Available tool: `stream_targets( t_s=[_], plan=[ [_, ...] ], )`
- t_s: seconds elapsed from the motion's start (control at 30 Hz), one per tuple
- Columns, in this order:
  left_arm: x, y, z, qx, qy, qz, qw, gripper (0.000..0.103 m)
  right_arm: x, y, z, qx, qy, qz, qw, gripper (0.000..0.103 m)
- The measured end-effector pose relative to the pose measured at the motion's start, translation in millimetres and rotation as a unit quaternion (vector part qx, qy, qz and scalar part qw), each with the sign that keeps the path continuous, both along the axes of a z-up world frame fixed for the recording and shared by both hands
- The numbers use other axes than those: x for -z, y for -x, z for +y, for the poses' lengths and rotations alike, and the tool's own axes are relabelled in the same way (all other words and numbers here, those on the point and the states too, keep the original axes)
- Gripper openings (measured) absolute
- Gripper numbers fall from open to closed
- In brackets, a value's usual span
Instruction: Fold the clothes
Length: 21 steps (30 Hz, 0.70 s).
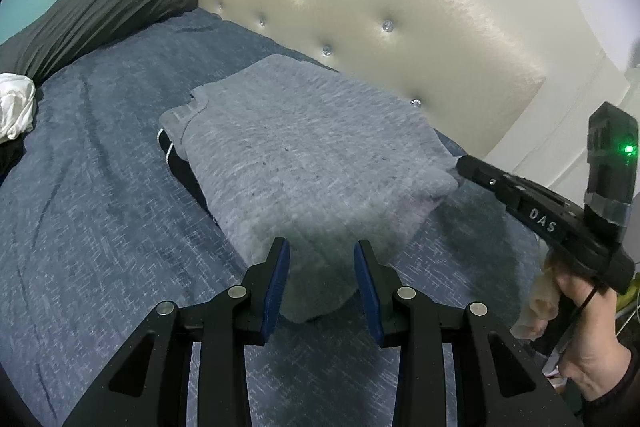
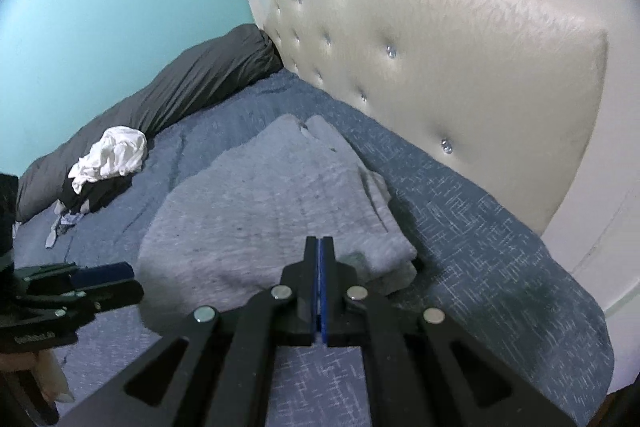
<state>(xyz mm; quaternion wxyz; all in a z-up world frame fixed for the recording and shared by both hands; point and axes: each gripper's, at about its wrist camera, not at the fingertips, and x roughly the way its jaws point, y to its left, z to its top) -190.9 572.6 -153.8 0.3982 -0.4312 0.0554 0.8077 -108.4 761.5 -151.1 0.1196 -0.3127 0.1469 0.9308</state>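
Grey sweater (image 1: 304, 155) folded on bed (image 1: 100, 207); left tongs (image 1: 322, 281) spread w/ hem between, right tongs (image 2: 320, 255) pressed together, empty

closed right claw (image 2: 320, 267) over grey garment (image 2: 260, 211)

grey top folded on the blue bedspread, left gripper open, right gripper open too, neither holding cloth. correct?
Not quite: the right gripper is shut, its blue pads pressed together with nothing between them, as the right wrist view shows. The rest holds: the grey top lies folded on the blue bedspread, and the left gripper is open and empty.
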Motion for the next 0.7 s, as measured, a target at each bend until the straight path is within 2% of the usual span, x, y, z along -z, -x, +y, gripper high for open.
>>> stream_targets(
  t_s=[0.2,0.7],
  plan=[
    [-18.4,-18.2,-13.8,-0.004,-0.009,0.006,0.9999,0.037,-23.4,-19.8,-11.6,0.005,-0.011,0.008,1.0,0.0],
    [-96.3,-72.3,-79.3,-0.016,-0.04,0.043,0.9982,0.037,-85.7,-87.7,-70.7,0.013,-0.016,0.027,0.999,0.002]
  ],
)
